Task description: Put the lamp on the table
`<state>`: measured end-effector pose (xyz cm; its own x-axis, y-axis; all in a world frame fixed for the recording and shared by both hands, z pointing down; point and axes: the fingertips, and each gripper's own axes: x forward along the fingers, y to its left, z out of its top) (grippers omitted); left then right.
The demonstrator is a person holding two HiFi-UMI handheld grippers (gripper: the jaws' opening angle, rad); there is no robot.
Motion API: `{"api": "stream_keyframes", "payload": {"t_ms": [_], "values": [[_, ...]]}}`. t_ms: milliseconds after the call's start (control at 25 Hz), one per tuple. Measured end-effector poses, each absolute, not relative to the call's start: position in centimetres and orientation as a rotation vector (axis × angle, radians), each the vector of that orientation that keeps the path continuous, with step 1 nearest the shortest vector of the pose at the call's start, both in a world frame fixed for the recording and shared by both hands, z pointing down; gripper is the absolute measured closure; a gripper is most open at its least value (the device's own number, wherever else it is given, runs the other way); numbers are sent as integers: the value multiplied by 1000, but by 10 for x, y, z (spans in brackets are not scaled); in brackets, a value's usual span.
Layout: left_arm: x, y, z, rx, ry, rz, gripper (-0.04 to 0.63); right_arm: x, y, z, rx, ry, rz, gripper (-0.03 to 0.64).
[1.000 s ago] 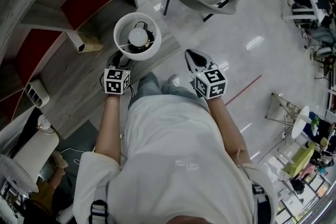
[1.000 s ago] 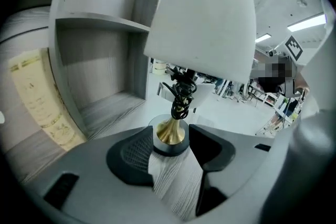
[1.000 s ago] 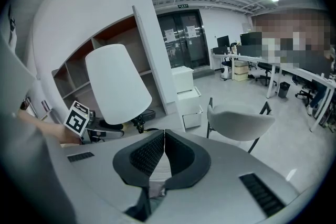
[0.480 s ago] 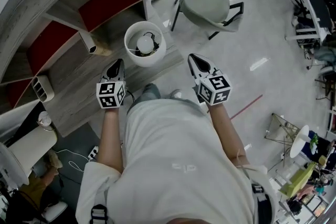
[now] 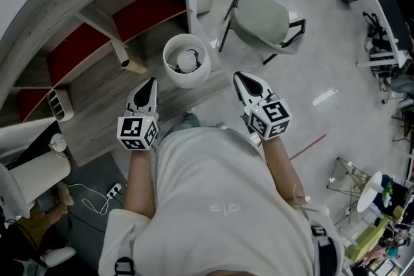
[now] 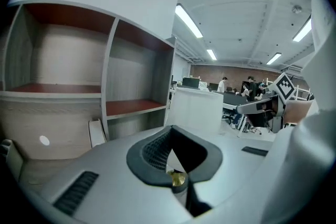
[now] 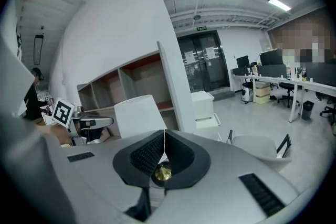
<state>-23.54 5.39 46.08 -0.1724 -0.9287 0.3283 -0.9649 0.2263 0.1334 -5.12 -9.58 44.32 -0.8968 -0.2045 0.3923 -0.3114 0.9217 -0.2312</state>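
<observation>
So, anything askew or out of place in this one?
Nothing stands out: the lamp stands upright on the wooden table, near its edge; the left gripper and right gripper are shut, empty, apart from it.

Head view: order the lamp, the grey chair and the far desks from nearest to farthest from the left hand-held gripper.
1. Lamp, just ahead and right of the left hand-held gripper.
2. Grey chair, farther ahead on the right.
3. Desks, across the floor at the far right.
</observation>
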Motion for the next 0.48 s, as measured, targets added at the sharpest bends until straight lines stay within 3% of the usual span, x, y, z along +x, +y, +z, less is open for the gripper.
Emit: {"api": "stream_keyframes", "payload": {"t_ms": [480], "values": [[-219, 61, 429, 1776, -2293, 189, 580, -52, -82, 419, 313, -2778, 343, 584]]}}
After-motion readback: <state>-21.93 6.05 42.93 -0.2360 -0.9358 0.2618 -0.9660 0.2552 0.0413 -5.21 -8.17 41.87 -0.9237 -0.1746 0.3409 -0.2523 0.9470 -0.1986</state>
